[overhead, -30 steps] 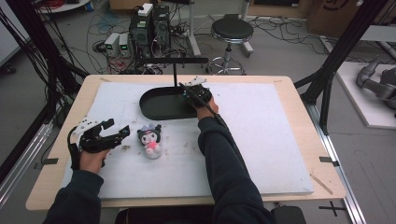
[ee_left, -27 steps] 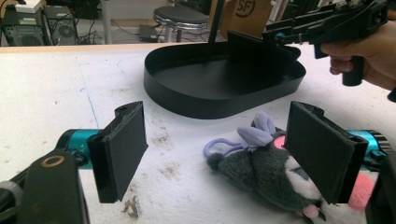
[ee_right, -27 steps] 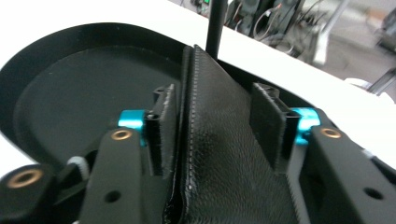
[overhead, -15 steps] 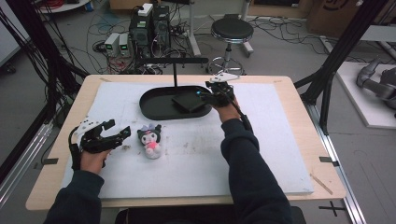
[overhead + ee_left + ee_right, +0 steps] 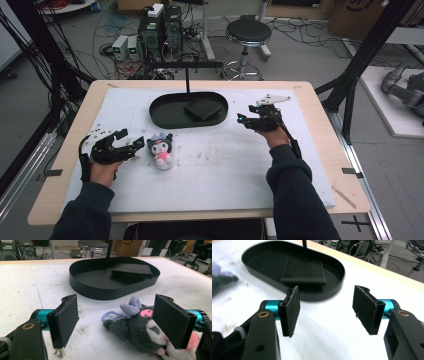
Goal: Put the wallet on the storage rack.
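A grey and pink plush toy (image 5: 160, 150) lies on the white mat, just right of my left gripper (image 5: 136, 146). In the left gripper view that gripper (image 5: 116, 316) stands open, with the plush (image 5: 135, 326) lying ahead, close by the right-hand jaw and untouched. A black oval tray (image 5: 165, 117) holds a flat black pouch (image 5: 202, 108). My right gripper (image 5: 244, 120) hovers right of the tray. Its jaws have just been opening, and in the right gripper view the gripper (image 5: 329, 312) is open with nothing between its pads; the tray (image 5: 254, 267) and pouch (image 5: 303, 271) lie beyond.
A thin black post with a crossbar (image 5: 187, 75) rises at the tray's far edge. The white mat (image 5: 225, 165) covers most of the wooden table (image 5: 320, 110). A stool (image 5: 247, 32) and cabled equipment stand on the floor beyond.
My right gripper has let go of the flat black pouch in the tray, opened, and moved right, off the tray. The left gripper and plush have stayed put.
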A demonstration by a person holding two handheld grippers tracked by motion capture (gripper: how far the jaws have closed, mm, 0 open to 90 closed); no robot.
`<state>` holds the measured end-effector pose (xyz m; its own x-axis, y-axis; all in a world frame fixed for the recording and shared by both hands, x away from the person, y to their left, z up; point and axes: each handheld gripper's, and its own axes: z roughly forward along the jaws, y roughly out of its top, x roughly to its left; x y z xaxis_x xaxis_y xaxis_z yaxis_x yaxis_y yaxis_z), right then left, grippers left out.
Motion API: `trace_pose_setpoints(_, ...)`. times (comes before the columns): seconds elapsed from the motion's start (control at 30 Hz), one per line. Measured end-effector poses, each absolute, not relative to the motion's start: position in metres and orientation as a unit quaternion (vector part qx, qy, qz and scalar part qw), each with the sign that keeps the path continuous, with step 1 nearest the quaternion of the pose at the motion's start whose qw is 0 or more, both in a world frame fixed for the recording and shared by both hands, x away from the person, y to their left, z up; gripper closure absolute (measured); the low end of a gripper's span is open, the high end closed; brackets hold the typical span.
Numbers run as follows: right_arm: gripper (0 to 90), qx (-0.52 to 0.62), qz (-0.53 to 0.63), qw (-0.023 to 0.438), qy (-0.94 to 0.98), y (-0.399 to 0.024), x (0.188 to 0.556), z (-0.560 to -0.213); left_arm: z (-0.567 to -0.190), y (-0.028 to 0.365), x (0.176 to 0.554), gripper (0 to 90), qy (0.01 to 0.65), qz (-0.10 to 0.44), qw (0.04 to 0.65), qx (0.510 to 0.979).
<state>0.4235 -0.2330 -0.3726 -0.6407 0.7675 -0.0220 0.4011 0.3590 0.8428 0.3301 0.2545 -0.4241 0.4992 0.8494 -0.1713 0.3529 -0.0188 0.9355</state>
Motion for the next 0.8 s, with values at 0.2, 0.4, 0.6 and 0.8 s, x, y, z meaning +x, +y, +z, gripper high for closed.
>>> trace_pose_setpoints(0.2,31.8,0.366,0.422,0.226,0.798,-0.264,0.398,-0.381,-0.423,0.244,0.329,20.8,0.436,0.223,0.542,0.683)
trace_pose_setpoints(0.4,23.3,0.383,0.392,0.255,0.797,-0.293,0.376,-0.396,-0.421,0.242,0.327,20.8,0.442,0.226,0.542,0.678)
trace_pose_setpoints(0.6,22.0,0.392,0.389,0.265,0.791,-0.302,0.374,-0.399,-0.422,0.247,0.325,20.8,0.455,0.233,0.540,0.669)
trace_pose_setpoints(0.8,21.9,0.395,0.381,0.273,0.790,-0.301,0.374,-0.399,-0.421,0.248,0.324,20.8,0.448,0.236,0.541,0.672)
